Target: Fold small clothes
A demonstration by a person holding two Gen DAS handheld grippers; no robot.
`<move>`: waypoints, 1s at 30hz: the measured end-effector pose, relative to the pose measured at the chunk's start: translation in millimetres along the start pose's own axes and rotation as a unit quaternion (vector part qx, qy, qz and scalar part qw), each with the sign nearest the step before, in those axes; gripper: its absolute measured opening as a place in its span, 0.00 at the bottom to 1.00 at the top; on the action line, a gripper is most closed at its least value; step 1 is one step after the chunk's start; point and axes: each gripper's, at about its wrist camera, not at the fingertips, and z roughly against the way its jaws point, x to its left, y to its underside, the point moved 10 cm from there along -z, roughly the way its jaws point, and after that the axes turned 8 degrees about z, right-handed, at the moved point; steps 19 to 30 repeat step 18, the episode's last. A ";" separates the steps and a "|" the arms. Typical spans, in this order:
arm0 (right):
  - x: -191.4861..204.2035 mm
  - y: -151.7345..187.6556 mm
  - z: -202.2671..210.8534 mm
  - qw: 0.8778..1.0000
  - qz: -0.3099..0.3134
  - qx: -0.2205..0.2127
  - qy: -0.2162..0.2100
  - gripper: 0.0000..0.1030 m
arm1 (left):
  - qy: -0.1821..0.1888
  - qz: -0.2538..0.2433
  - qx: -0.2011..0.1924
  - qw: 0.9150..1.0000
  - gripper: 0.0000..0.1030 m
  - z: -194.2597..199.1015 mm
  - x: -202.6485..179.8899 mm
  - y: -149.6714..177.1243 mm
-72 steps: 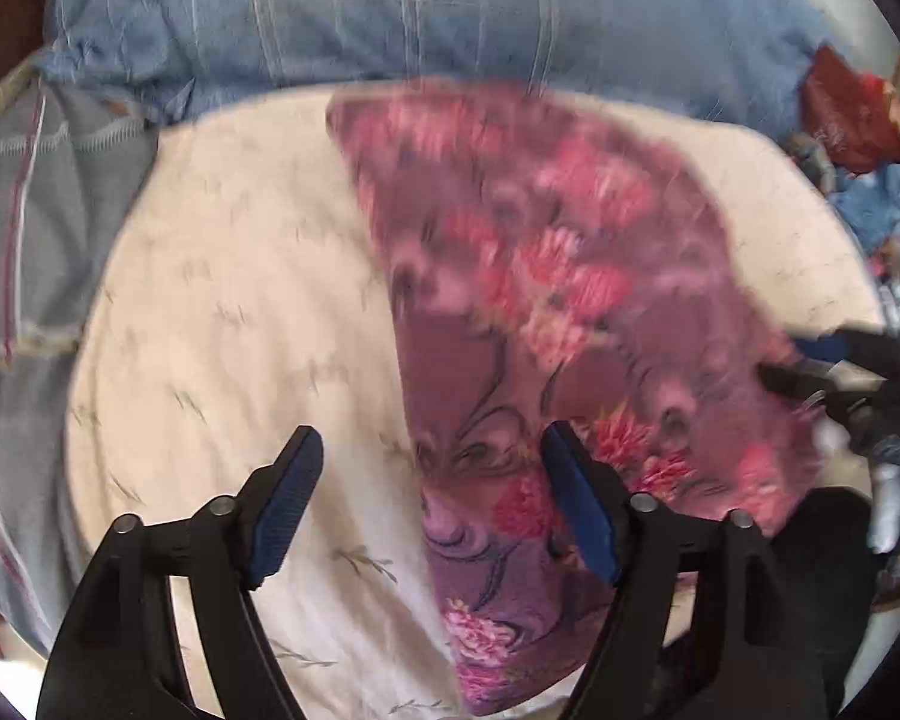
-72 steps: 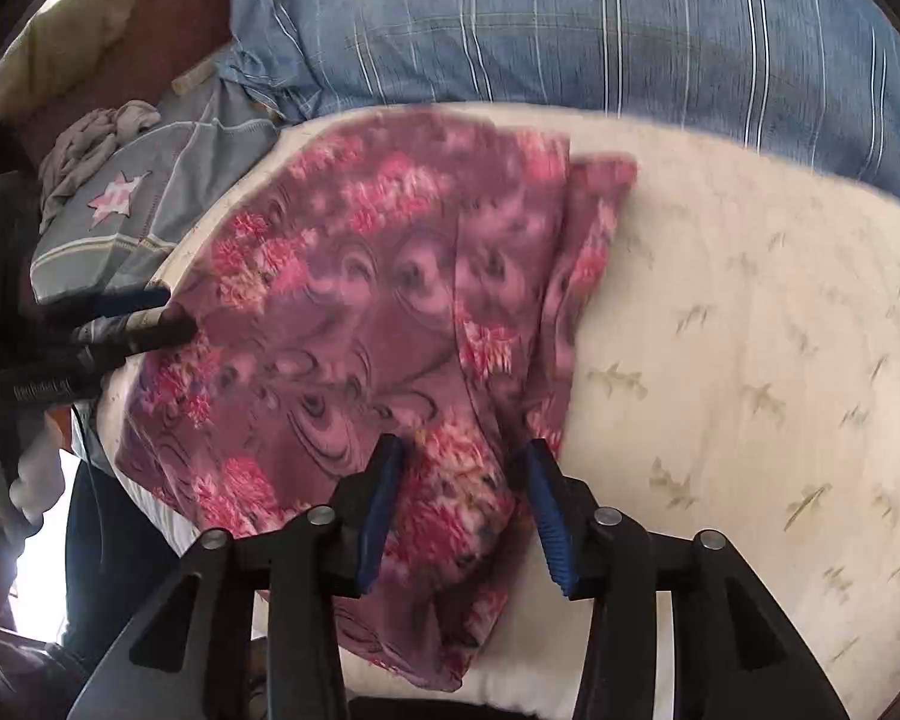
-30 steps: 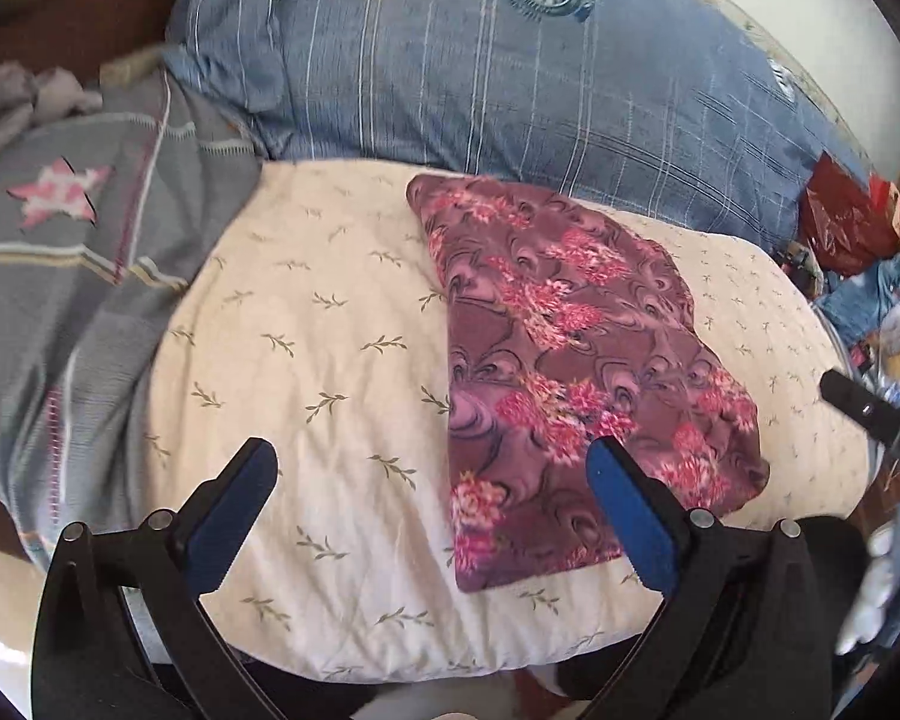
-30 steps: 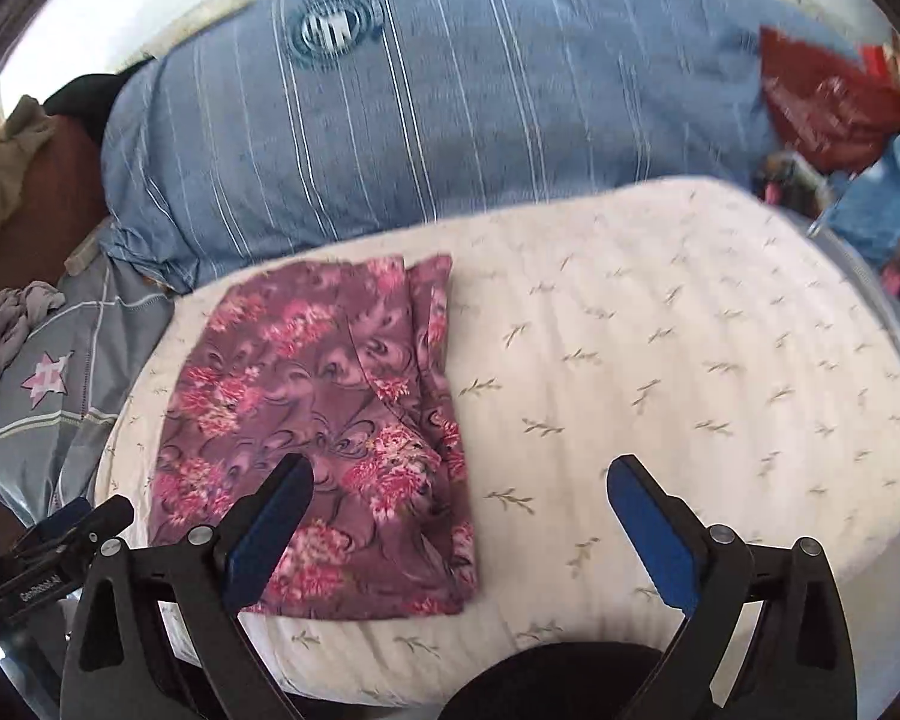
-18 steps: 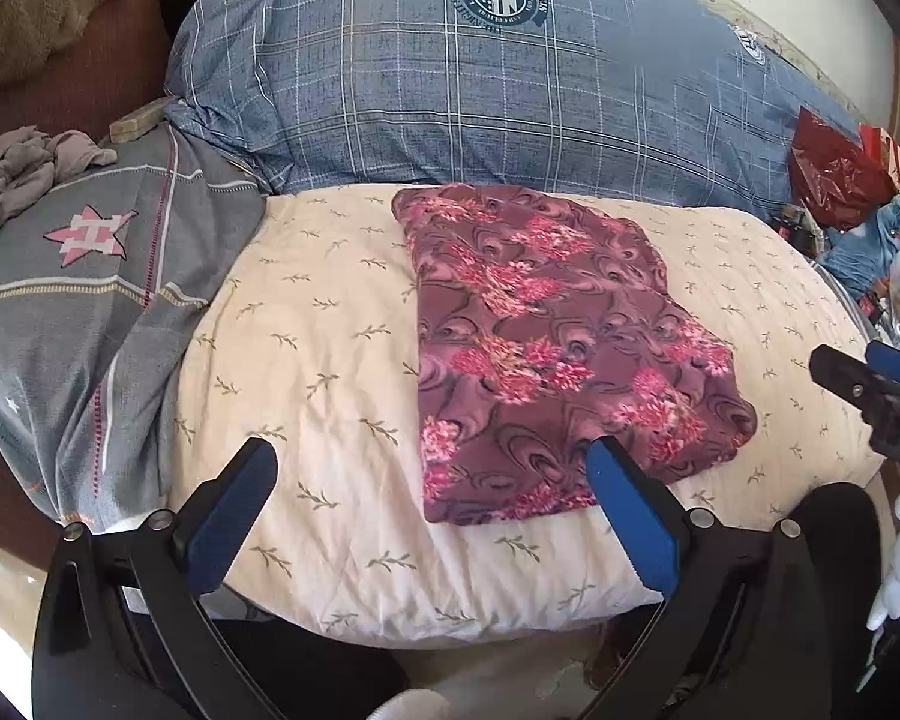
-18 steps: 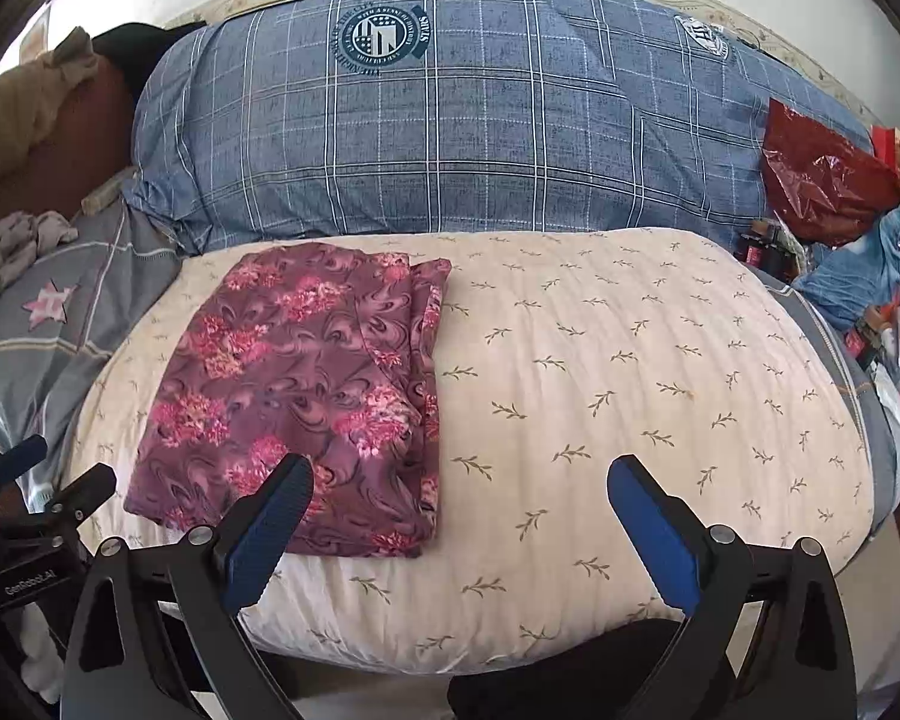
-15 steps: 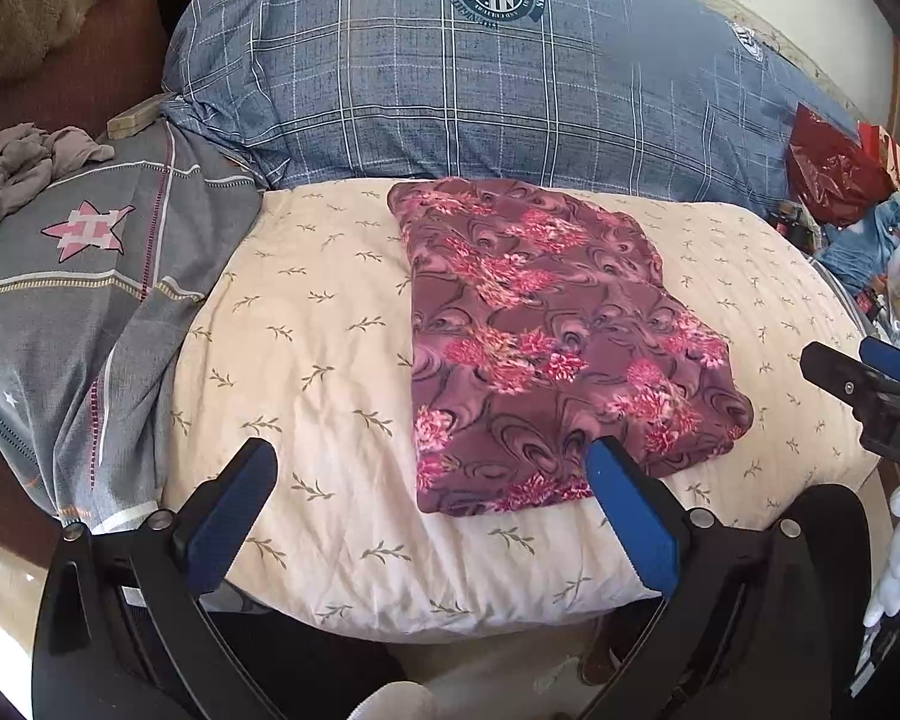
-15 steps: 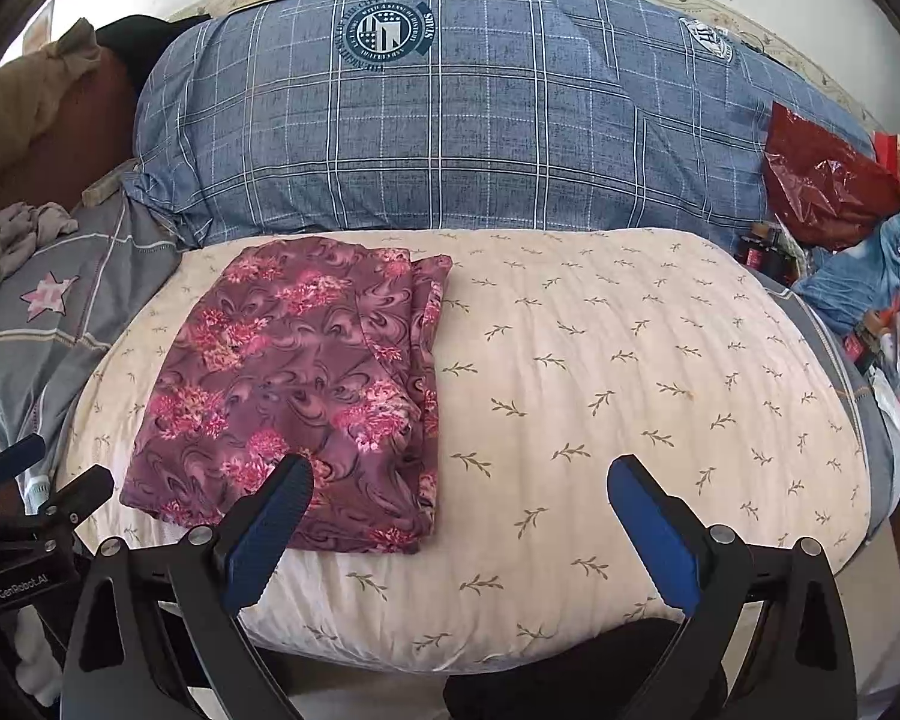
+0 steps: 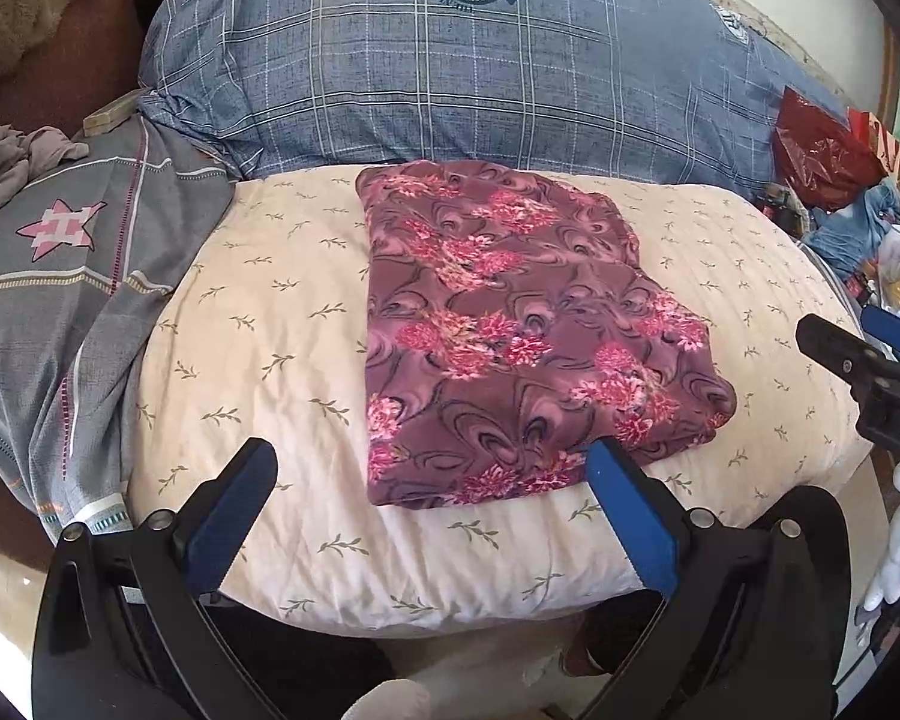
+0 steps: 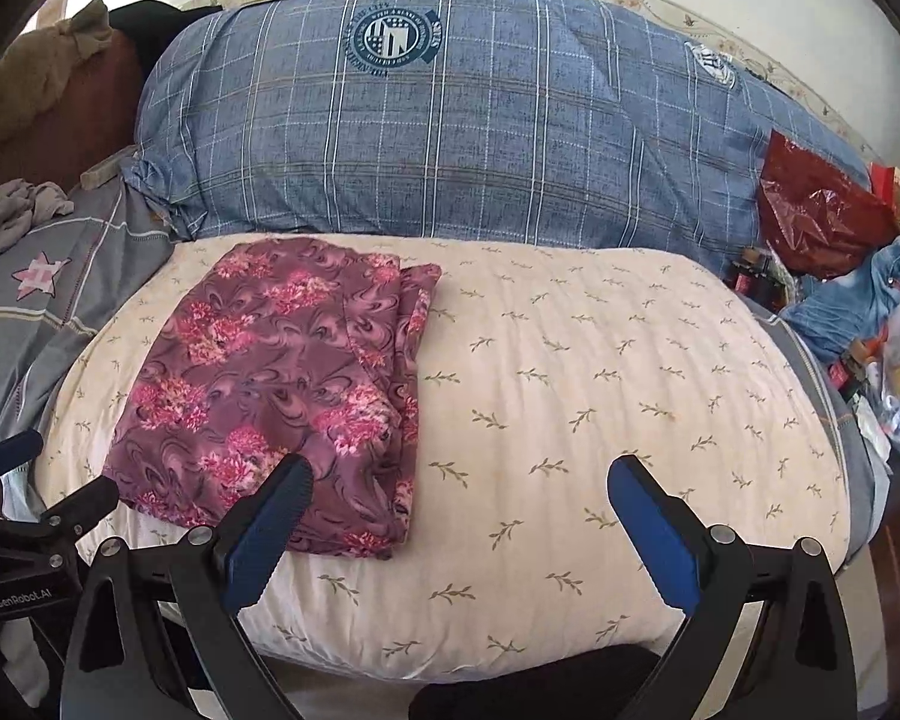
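Left to right: grey star-print cloth [image 9: 60, 276] draped off the left edge, one floral garment [image 9: 510, 324] folded flat on the left half of the cream pillow [image 10: 600, 372], red bag [image 10: 822, 210] and clutter far right. Left gripper [image 9: 432, 516] released, jaws wide, holding nothing. Right gripper [image 10: 459, 516] likewise spread and empty. Looks like this fold is done. Count: one folded piece, two pillows. Grey cloth may be next; can't tell if it's clothing.
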 end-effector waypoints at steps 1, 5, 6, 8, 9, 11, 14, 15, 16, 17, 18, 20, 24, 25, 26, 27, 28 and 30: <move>-1.9 -1.2 1.4 1.000 0.000 -0.003 0.002 0.97 | 0.002 -0.003 0.001 1.000 1.00 0.0 -2.8 0.2; -7.9 -3.0 3.4 1.000 -0.008 -0.007 0.001 0.97 | 0.006 -0.015 0.011 1.000 1.00 -0.4 -12.5 4.7; -8.4 -3.0 3.6 1.000 -0.010 -0.007 0.001 0.97 | 0.006 -0.018 0.019 1.000 1.00 -1.8 -14.8 7.2; -9.7 -2.9 3.5 1.000 -0.012 -0.007 0.001 0.97 | 0.012 -0.020 0.028 0.999 1.00 -3.5 -18.9 11.1; -10.0 -2.8 3.6 1.000 -0.014 -0.007 0.000 0.97 | 0.016 -0.019 0.031 0.999 1.00 -3.6 -20.8 12.9; -10.2 -2.8 3.0 1.000 -0.014 -0.006 -0.001 0.97 | 0.031 -0.019 0.032 0.999 1.00 -2.0 -25.7 15.2; -9.4 -2.6 1.7 1.000 -0.015 -0.004 -0.002 0.97 | 0.039 -0.027 0.030 0.998 1.00 0.0 -33.0 18.1; -9.2 -2.5 1.2 1.000 -0.014 -0.003 -0.001 0.97 | 0.039 -0.030 0.028 0.998 1.00 0.7 -34.8 18.8; -9.1 -2.6 0.8 1.000 -0.014 -0.003 0.001 0.97 | 0.039 -0.032 0.027 0.998 1.00 1.2 -35.7 19.2; -8.6 -2.7 0.2 1.000 -0.013 -0.002 0.001 0.97 | 0.039 -0.033 0.027 0.998 1.00 1.3 -36.5 19.4; -8.8 -2.7 0.2 1.000 -0.013 -0.002 0.001 0.97 | 0.037 -0.035 0.027 0.998 1.00 1.5 -37.0 19.5; -8.8 -2.7 0.2 1.000 -0.013 -0.002 0.001 0.97 | 0.037 -0.035 0.027 0.998 1.00 1.5 -37.0 19.5; -8.8 -2.7 0.2 1.000 -0.013 -0.002 0.001 0.97 | 0.037 -0.035 0.027 0.998 1.00 1.5 -37.0 19.5; -8.8 -2.7 0.2 1.000 -0.013 -0.002 0.001 0.97 | 0.037 -0.035 0.027 0.998 1.00 1.5 -37.0 19.5; -8.8 -2.7 0.2 1.000 -0.013 -0.002 0.001 0.97 | 0.037 -0.035 0.027 0.998 1.00 1.5 -37.0 19.5; -8.8 -2.7 0.2 1.000 -0.013 -0.002 0.001 0.97 | 0.037 -0.035 0.027 0.998 1.00 1.5 -37.0 19.5; -8.8 -2.7 0.2 1.000 -0.013 -0.002 0.001 0.97 | 0.037 -0.035 0.027 0.998 1.00 1.5 -37.0 19.5; -8.8 -2.7 0.2 1.000 -0.013 -0.002 0.001 0.97 | 0.037 -0.035 0.027 0.998 1.00 1.5 -37.0 19.5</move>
